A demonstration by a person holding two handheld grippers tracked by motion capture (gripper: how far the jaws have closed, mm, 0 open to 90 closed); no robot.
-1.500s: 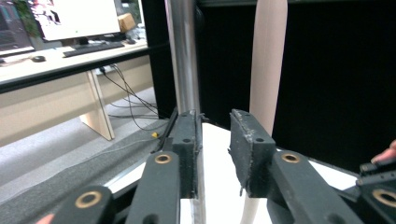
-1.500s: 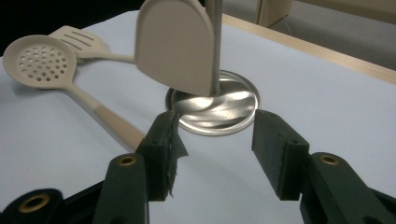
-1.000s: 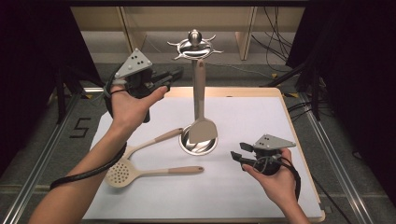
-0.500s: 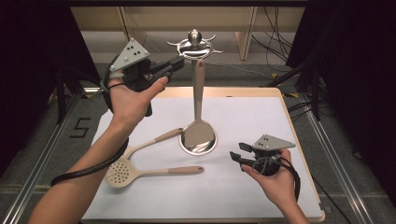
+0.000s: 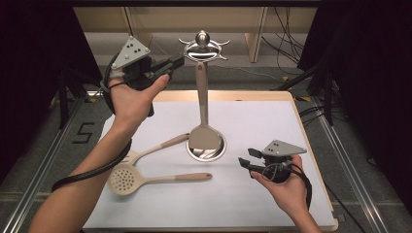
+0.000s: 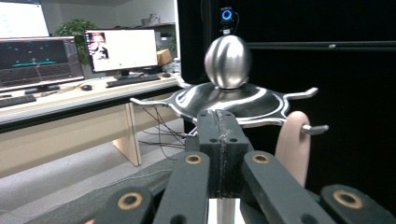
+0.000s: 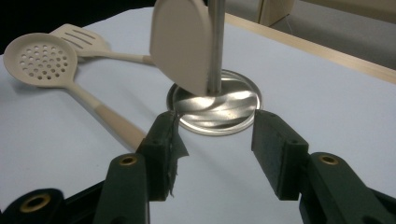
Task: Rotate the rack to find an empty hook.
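The white tabletop [image 5: 252, 204] with its pale wood edge fills the lower middle of the high view; on the grey floor at its left a black "5" [image 5: 82, 132] is the one readable mark. At frame centre stands a polished steel utensil stand [image 5: 202, 48]: a round mirror-like base, a slim post, and at upper centre a disc with curled hooks under a ball knob. A beige solid spatula [image 5: 204, 114] hangs from a hook, its blade low against the base.

Lower left on the tabletop lie two matte beige tools side by side: a slotted turner [image 5: 156, 148] and, nearer the bottom edge, a round perforated skimmer [image 5: 127, 178].

The left claw [image 5: 176, 61], black with a grey three-cornered plate, is held in the air at upper left, jaws pressed together on nothing, tips just beside the stand's top disc; in the left gripper view the disc and knob loom right behind the closed tips.

The right claw [image 5: 245, 162] sits low at lower right, jaws wide apart and empty, pointing at the base, near but apart from it.
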